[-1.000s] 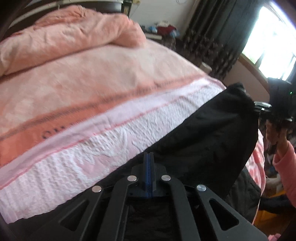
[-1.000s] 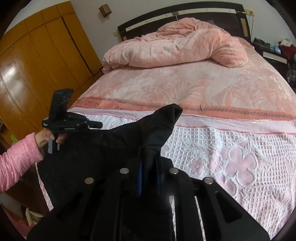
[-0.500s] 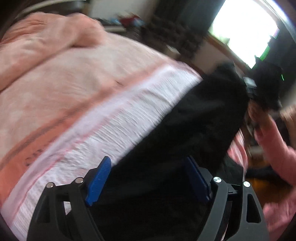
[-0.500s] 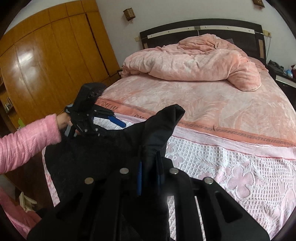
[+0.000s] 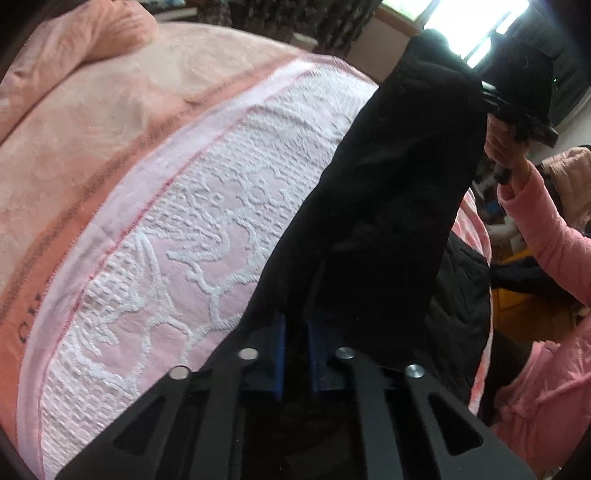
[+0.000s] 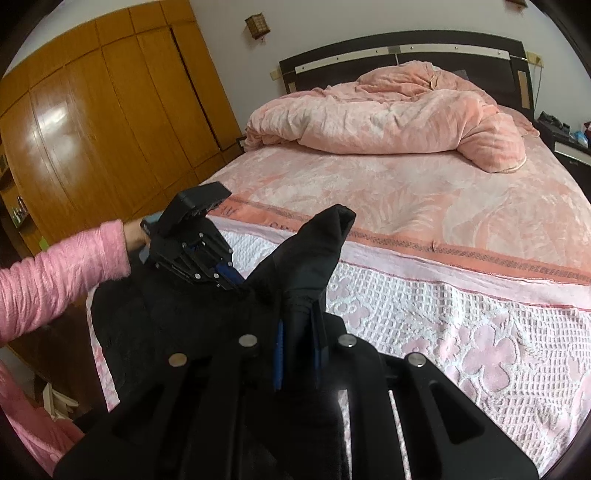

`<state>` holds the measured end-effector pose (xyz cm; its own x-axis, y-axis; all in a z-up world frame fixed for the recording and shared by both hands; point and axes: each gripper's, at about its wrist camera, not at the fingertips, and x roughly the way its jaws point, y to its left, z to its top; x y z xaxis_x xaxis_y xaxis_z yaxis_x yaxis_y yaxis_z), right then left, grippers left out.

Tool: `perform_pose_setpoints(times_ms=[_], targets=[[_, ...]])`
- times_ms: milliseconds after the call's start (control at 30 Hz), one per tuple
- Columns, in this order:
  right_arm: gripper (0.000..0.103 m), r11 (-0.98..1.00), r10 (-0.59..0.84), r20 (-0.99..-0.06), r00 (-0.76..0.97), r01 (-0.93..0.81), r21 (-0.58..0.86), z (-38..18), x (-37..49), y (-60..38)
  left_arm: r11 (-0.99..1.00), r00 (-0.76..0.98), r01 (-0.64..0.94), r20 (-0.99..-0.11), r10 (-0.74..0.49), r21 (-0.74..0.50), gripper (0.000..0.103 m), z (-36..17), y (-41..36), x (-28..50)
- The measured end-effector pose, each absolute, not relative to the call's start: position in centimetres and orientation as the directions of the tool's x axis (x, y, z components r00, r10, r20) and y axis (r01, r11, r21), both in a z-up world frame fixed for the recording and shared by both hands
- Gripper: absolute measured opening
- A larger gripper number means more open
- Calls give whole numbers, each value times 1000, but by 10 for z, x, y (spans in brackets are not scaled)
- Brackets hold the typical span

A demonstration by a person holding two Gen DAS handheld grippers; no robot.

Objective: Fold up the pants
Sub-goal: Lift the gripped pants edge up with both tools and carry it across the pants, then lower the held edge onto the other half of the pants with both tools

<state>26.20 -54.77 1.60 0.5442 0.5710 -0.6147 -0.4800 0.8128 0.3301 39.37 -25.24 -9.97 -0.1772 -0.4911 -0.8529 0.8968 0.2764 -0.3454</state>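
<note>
Black pants (image 5: 388, 206) hang over the foot edge of the bed, stretched between both grippers. My left gripper (image 5: 295, 328) is shut on a pinch of the black cloth between its blue pads; it also shows in the right wrist view (image 6: 229, 277), pressed into the pants. My right gripper (image 6: 299, 325) is shut on a bunched fold of the pants (image 6: 306, 266) that sticks up past its fingers. It appears in the left wrist view (image 5: 517, 110) at the far end of the cloth, held by a hand in a pink sleeve.
The bed has a pink and white embossed spread (image 6: 461, 332) and a crumpled pink duvet (image 6: 388, 114) by the dark headboard. A wooden wardrobe (image 6: 92, 129) stands left of the bed. A bright window (image 5: 480, 18) and curtains lie beyond the bed's far side.
My left gripper opened, moved along the pants toward the right gripper and shut again on the cloth. The right gripper kept its hold.
</note>
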Motion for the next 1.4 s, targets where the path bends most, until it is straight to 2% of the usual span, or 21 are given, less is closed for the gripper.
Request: perform_pose_setpoints(times_ms=[67,133,267,333,400,467,600,733,900,1400], targets=[[11,819,565,-609,556,-469,331,16,263,-548,306,-137,892,-844,-519,-333,7,-96,-247,395],[11,831,548,-609,573,-457,317,16,262,-547,387,2,888,-839,-545,-249,7,-84,-239,394],[11,843,536,-576,617,-431,322,18,254,-550,532,316,847,-800,-510,-4,7,-52,-231,368],[11,844,536,-551,640,-414,341,18,245,-554,580,495,795,-743,-450,177,7,-33,-230,328],[11,856,518,-552,654,-398,331,14,235,-555,600,623,729,-682,-383,329,6,-26,-235,282],[11,863,505,-561,655,-382,330,6,223,-555,611,683,682,-649,-336,402,6,-29,-238,240],[11,860,509,-584,633,-352,368,-16,192,-559,620,700,662,-644,-309,422,6,-48,-243,180],[11,874,485,-613,624,-324,361,-34,162,-552,635,752,612,-596,-282,472,6,-62,-246,130],[11,860,506,-608,612,-303,411,-48,131,-550,664,712,631,-638,-293,400,6,-73,-239,86],[10,900,429,-694,578,-209,382,-87,67,-544,749,633,607,-732,-253,266,7,-120,-237,11]])
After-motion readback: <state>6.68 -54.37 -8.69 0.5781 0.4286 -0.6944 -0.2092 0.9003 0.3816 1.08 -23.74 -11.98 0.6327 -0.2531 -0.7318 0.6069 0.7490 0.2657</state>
